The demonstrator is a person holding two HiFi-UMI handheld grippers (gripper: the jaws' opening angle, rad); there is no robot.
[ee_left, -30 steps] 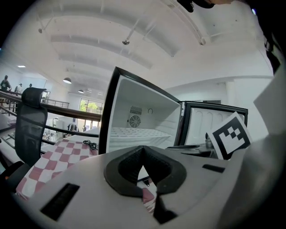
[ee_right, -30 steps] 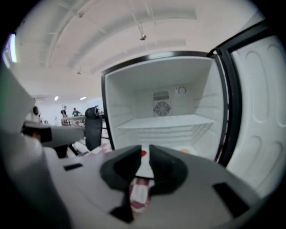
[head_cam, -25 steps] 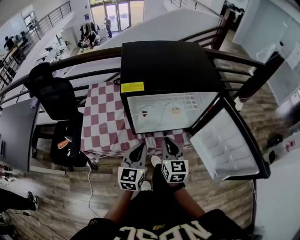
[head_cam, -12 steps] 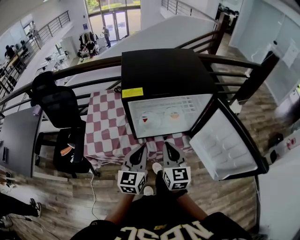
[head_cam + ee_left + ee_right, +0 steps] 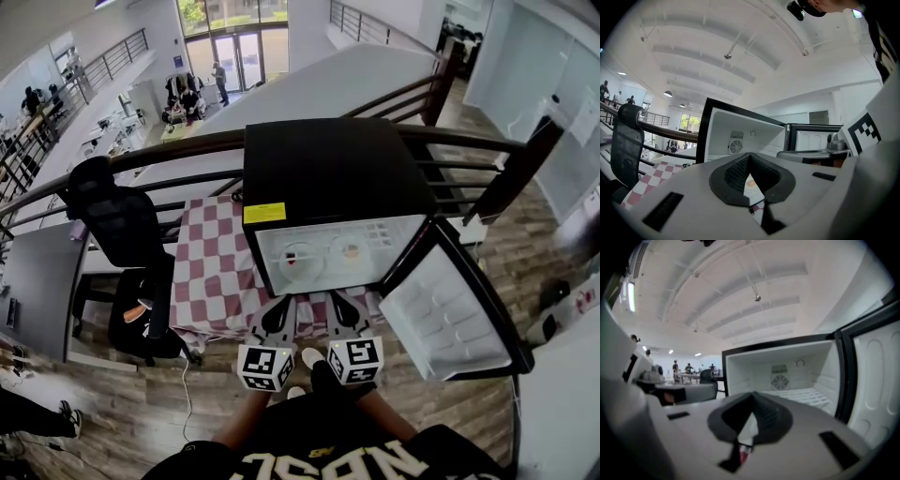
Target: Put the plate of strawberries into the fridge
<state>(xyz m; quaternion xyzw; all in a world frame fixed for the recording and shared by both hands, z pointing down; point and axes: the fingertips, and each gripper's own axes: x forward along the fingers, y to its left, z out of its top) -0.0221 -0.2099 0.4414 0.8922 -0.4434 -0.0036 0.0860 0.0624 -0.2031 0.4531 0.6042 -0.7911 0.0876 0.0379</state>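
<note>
The black fridge [image 5: 328, 159] stands with its door [image 5: 450, 300] swung wide to the right. On its white floor lies a plate with red strawberries [image 5: 298, 254], and a second plate with something orange [image 5: 351, 250] sits to its right. My left gripper [image 5: 279, 307] and right gripper [image 5: 336, 304] hang side by side just below the fridge's front edge, outside it. Both are shut with nothing in them. In the left gripper view the left gripper [image 5: 749, 158] points at the open compartment. The right gripper [image 5: 752, 399] does the same in its own view.
A red-and-white checked tablecloth [image 5: 211, 262] covers the table under and left of the fridge. A black office chair [image 5: 122, 225] stands further left. A dark railing [image 5: 187, 145] runs behind the fridge. The floor [image 5: 441, 403] is wood planks.
The view has shifted, so the fridge sits lower in the picture. Both grippers stay empty below its front edge. The plates inside have not moved.
</note>
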